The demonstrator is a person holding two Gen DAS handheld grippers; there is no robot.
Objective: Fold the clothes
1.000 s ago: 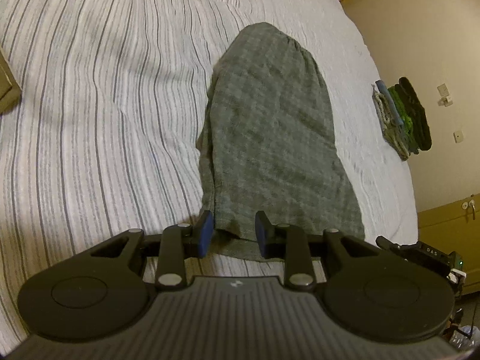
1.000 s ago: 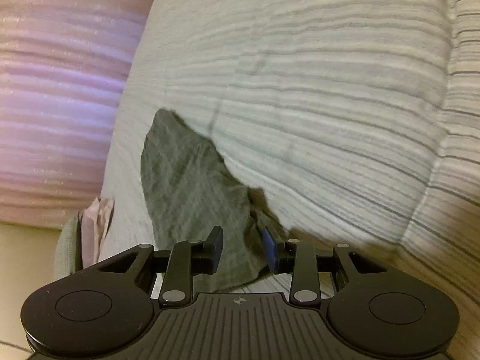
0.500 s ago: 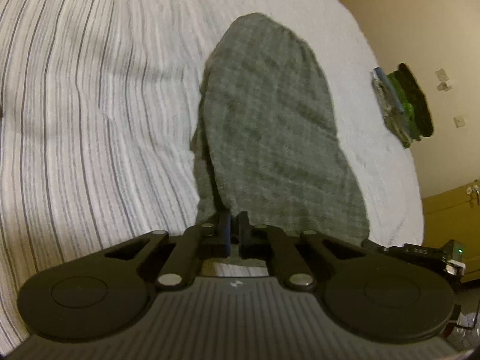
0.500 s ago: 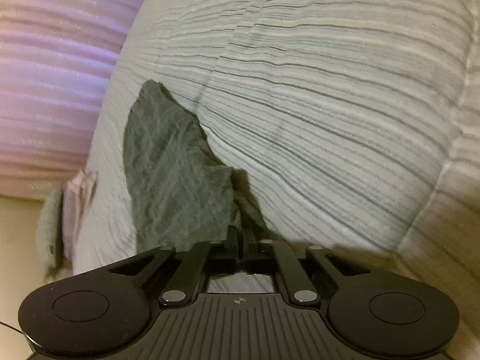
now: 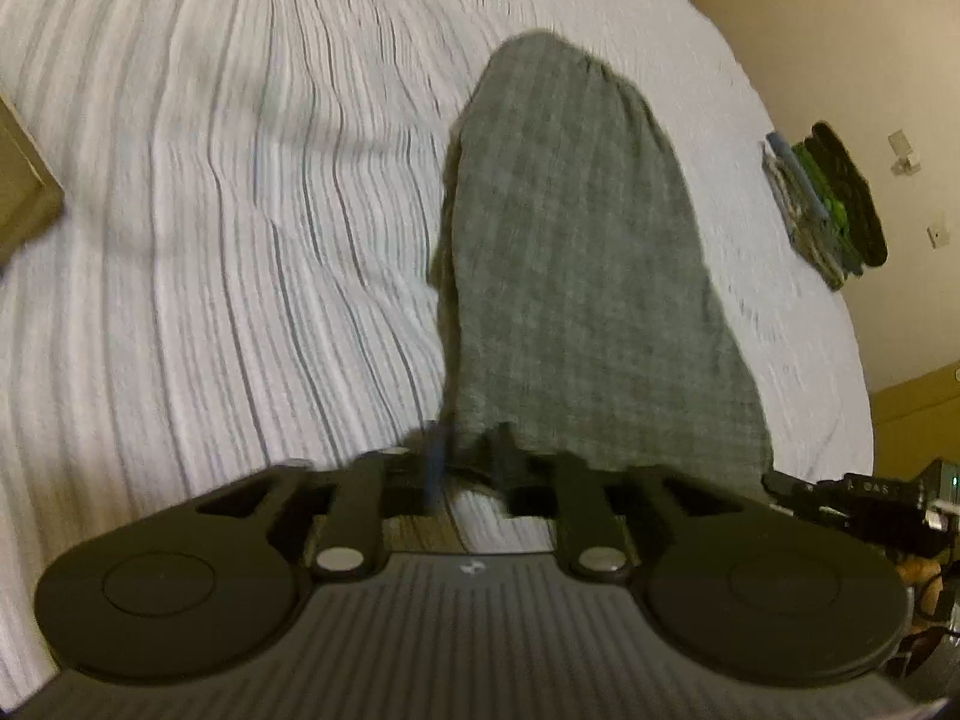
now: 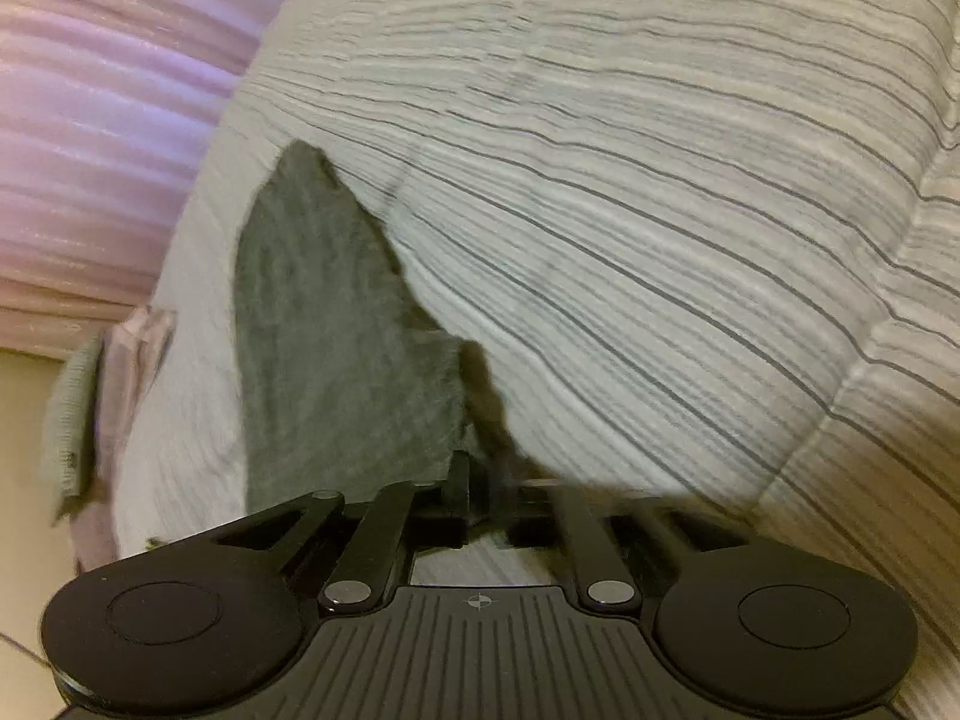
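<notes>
A grey checked garment (image 5: 576,276) lies lengthwise on the striped bedspread (image 5: 228,228), its near hem at my left gripper (image 5: 469,459). The left fingers stand apart, and the hem's left corner sits loosely between them. The frame is blurred there. In the right wrist view the same grey garment (image 6: 324,336) runs away to the left. My right gripper (image 6: 478,483) is pinched on a bunched corner of it, and the fingertips (image 6: 459,480) are nearly together. The other handheld gripper (image 5: 864,495) shows at the right edge of the left wrist view.
A stack of folded clothes (image 5: 828,204) sits at the bed's far right edge by the wall. A brown box corner (image 5: 24,204) pokes in at the left. Pink curtains (image 6: 102,108) and a small pink and grey clothes pile (image 6: 102,414) lie beyond the bed's left edge.
Both grippers closed on the garment's near corners half a second ago. Since then the left fingers have spread apart again, while the right stays pinched and the cloth is drawn closer.
</notes>
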